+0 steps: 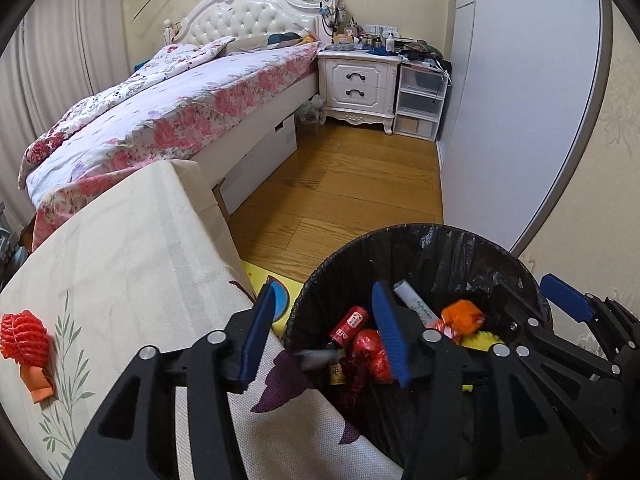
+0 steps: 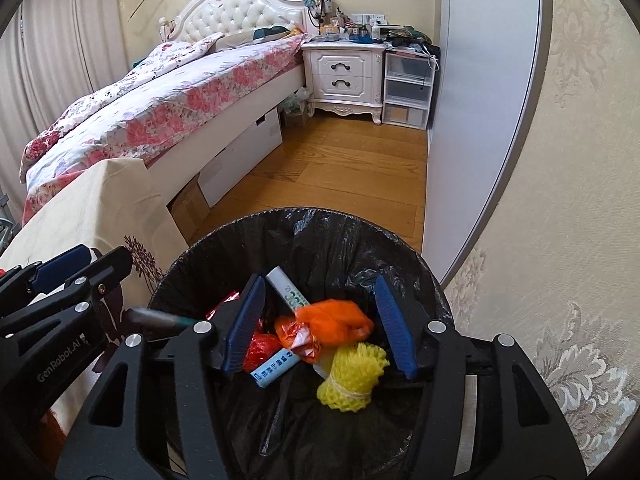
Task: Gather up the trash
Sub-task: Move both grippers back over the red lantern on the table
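Progress: most trash in bin | Left: red net on desk | Left gripper, right gripper: fingers open, empty | Blurred grey item possibly dropping

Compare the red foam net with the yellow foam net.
The red foam net lies on the cloth-covered table, outside the bin; the yellow foam net is inside the black-lined bin. Red is still to collect; yellow already binned. Both are bunched mesh fruit sleeves.
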`<move>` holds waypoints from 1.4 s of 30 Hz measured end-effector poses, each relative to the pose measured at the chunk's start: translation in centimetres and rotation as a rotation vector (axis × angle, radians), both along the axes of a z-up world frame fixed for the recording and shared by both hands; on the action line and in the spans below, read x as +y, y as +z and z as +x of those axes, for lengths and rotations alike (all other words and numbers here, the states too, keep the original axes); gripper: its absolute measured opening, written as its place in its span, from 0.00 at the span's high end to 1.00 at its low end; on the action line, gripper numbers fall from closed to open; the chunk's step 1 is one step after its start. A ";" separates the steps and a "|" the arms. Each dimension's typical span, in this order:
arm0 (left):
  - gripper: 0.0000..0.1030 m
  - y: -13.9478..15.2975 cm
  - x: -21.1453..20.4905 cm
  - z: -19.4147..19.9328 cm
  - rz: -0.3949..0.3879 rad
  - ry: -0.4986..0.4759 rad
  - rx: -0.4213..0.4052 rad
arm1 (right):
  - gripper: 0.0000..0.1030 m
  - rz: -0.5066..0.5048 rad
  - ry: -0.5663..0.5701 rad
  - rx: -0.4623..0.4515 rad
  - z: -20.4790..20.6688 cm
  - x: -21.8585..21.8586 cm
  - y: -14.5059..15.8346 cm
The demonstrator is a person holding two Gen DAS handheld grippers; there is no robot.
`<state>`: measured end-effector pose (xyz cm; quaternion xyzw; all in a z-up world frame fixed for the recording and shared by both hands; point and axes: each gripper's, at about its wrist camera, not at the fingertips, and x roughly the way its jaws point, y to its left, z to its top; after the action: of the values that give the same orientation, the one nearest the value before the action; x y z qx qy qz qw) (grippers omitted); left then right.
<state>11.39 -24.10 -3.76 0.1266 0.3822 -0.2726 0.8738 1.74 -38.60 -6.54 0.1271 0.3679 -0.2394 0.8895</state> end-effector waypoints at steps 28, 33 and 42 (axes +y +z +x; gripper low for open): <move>0.34 0.8 13.5 -0.5 0.010 0.273 -0.002 | 0.44 -0.003 0.183 -0.014 0.6 8.0 2.1; 0.34 0.6 17.4 -0.4 0.016 0.363 0.001 | 0.43 0.008 0.272 -0.009 1.8 11.3 2.3; 0.31 -0.3 21.5 0.9 0.010 0.459 0.050 | 0.42 0.006 0.402 0.023 4.0 16.7 2.1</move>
<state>12.27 -2.60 -4.07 0.0339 0.4237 -0.0678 0.9026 5.75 -21.89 -4.44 0.0510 0.3966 -0.0573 0.9148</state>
